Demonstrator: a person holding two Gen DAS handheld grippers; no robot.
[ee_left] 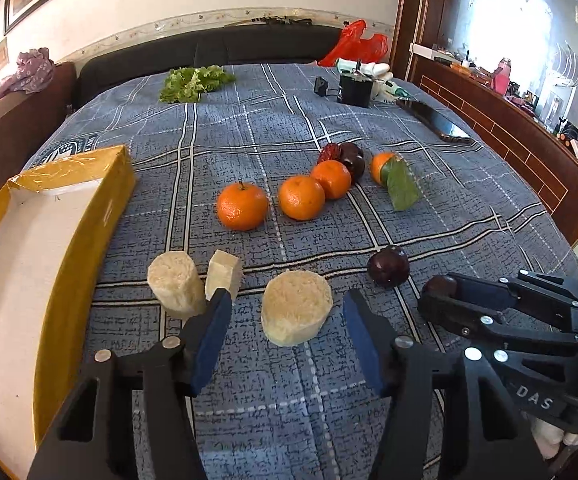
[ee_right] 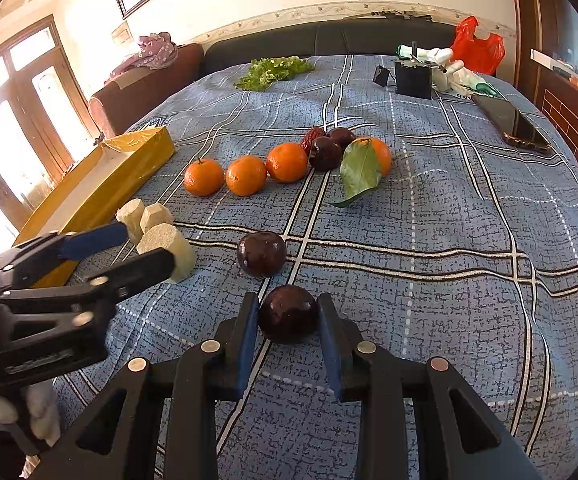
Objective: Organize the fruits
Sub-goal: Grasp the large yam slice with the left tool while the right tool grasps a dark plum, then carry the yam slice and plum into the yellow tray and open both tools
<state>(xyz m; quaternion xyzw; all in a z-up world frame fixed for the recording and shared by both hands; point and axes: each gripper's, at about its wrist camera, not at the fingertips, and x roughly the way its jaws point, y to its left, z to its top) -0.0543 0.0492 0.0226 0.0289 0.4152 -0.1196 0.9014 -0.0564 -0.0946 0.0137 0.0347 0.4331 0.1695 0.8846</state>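
The right gripper (ee_right: 289,316) pinches a dark plum (ee_right: 288,314) between both blue pads, resting on the blue plaid cloth (ee_right: 429,216). The left gripper (ee_left: 287,312) is spread, pads clear of the pale cut cylinder (ee_left: 297,307) between them. Beyond the held plum lie a second plum (ee_right: 261,254), then the oranges (ee_right: 246,175). Left of it stands the yellow box (ee_right: 101,188).

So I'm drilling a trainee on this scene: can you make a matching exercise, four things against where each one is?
Things:
1. lettuce
2. box
3. phone
4. near plum

Places:
A. between the right gripper's fingers
B. right edge of the cloth
C. far end, by the sofa
D. left edge of the cloth

Pairs: 1-C, 2-D, 3-B, 4-A
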